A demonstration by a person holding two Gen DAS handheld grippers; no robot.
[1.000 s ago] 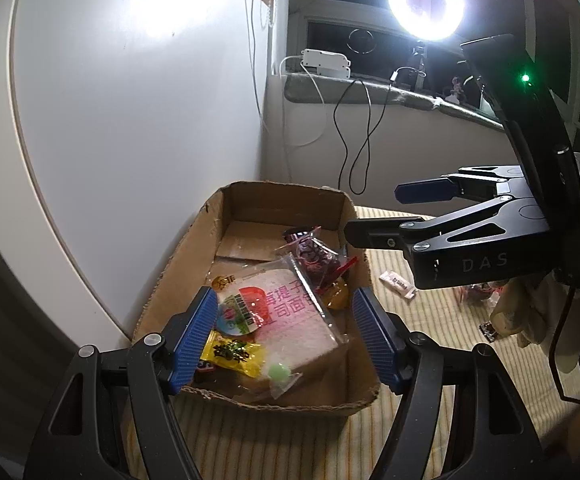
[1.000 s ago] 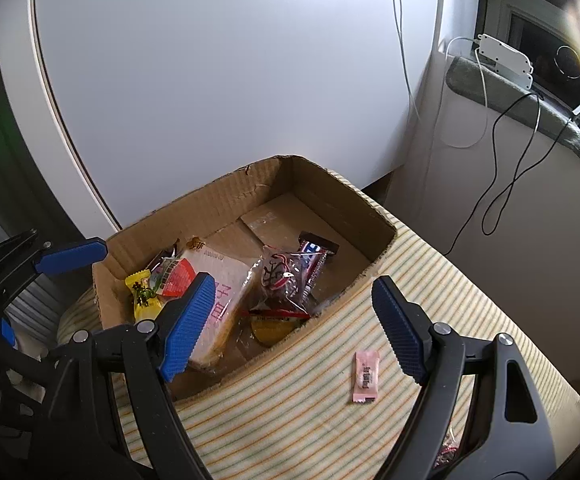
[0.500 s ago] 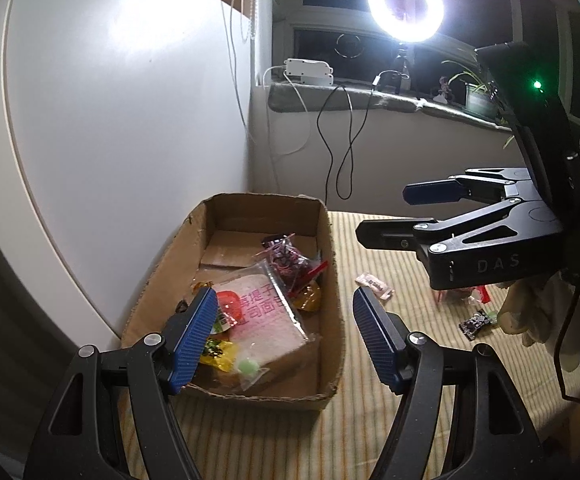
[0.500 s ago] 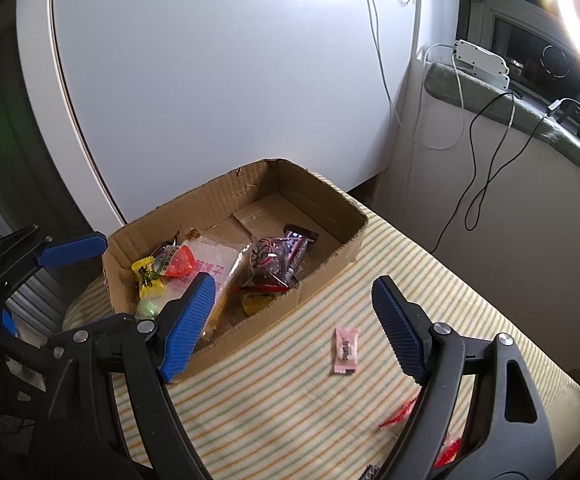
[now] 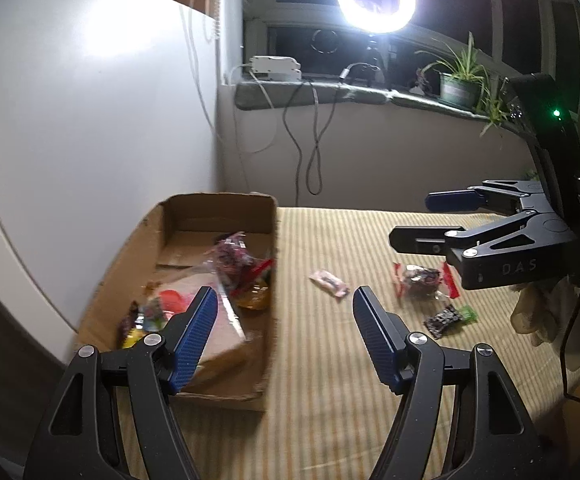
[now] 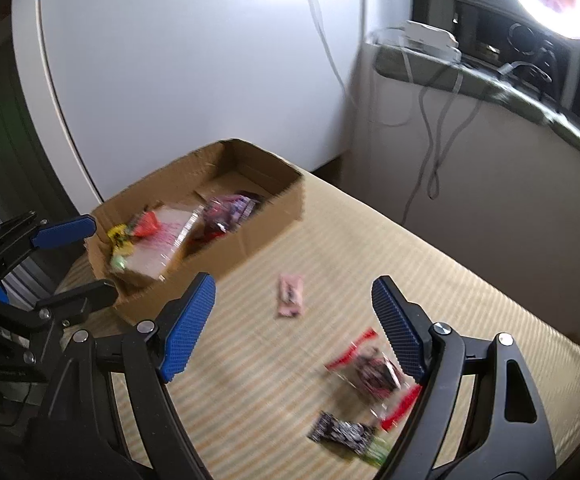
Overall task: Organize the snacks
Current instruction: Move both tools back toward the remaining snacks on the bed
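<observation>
Both grippers empty, jaws spread; three snacks loose on the striped tablecloth (image 5: 330, 360).

Nearest the right gripper (image 6: 294, 320): dark packet (image 6: 342, 432), red-edged clear packet (image 6: 374, 372); farther, pink sachet (image 6: 290, 294). Left gripper (image 5: 286, 336) hovers beside the cardboard box (image 6: 250, 236). Risk: thin wrappers may slip.

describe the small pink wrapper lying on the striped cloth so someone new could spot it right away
Start at the open brown cardboard box on the striped yellow tablecloth. Just outside its right wall lies the small pink wrapper, flat and alone on the cloth. Unlike the clear red-edged packet and black-and-green packet farther right, it is plain pale pink.
</observation>
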